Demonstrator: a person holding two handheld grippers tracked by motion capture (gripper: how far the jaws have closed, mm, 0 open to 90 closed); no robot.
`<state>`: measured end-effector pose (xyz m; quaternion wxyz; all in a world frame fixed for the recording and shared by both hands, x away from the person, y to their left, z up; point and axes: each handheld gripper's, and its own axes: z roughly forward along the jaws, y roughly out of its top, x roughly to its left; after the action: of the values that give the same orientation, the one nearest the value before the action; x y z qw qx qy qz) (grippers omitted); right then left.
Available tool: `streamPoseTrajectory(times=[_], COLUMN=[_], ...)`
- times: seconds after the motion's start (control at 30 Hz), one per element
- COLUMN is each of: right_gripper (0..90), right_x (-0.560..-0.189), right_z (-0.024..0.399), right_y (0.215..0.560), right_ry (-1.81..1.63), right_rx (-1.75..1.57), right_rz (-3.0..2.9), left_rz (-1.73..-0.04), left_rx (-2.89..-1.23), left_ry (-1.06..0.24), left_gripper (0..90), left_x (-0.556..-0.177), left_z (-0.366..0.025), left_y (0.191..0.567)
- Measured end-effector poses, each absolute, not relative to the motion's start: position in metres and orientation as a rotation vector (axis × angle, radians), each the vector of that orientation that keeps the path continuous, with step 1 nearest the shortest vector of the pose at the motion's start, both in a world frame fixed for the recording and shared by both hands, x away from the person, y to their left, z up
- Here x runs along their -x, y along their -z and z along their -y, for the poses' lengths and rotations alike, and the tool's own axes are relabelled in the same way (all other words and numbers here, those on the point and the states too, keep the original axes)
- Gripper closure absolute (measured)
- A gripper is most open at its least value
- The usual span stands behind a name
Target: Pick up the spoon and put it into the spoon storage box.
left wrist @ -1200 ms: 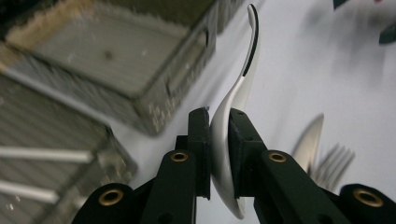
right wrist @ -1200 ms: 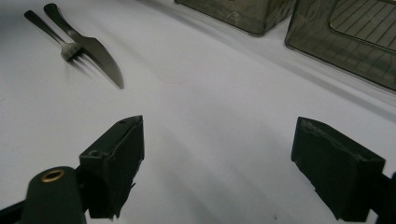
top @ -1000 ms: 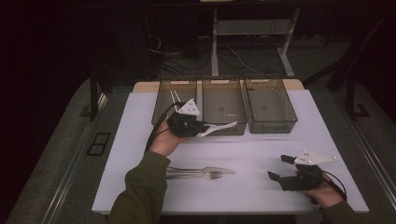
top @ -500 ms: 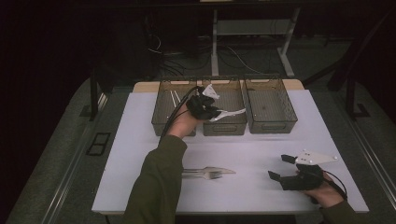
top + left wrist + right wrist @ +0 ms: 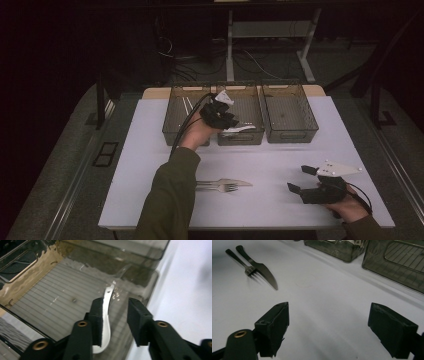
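Opening over the middle bin [image 5: 250, 137]: left gripper [image 5: 115, 315] jaws have just parted, spoon [image 5: 107, 315] probably released. Right gripper [image 5: 337, 327] idle, jaws apart. Fork [image 5: 220, 187], knife [image 5: 235, 182] remain.

The spoon [image 5: 107, 322] looks like polished metal (glossy), the middle bin [image 5: 62, 302] smoky translucent plastic, ribbed.
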<state>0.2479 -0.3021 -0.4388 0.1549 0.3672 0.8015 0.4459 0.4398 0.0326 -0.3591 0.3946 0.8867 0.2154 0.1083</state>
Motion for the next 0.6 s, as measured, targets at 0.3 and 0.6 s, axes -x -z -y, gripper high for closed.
streamPoseTrajectory(times=[0.3, 0.6], right_gripper=[17.2, 17.2], right_x=[-0.248, -0.249], right_z=[0.302, 0.303], right_y=[0.439, 0.44], right_ry=[-1.27, -1.271], right_rx=[-1.051, -1.066], right_rz=[-2.297, -2.294], left_rz=[-0.538, -0.514], left_rx=[-2.182, -2.146], left_ry=[-0.227, -0.196], left_gripper=[47.6, 43.0], left_x=[-0.403, -0.361], left_z=[-0.056, -0.082], left_y=[0.358, 0.363])
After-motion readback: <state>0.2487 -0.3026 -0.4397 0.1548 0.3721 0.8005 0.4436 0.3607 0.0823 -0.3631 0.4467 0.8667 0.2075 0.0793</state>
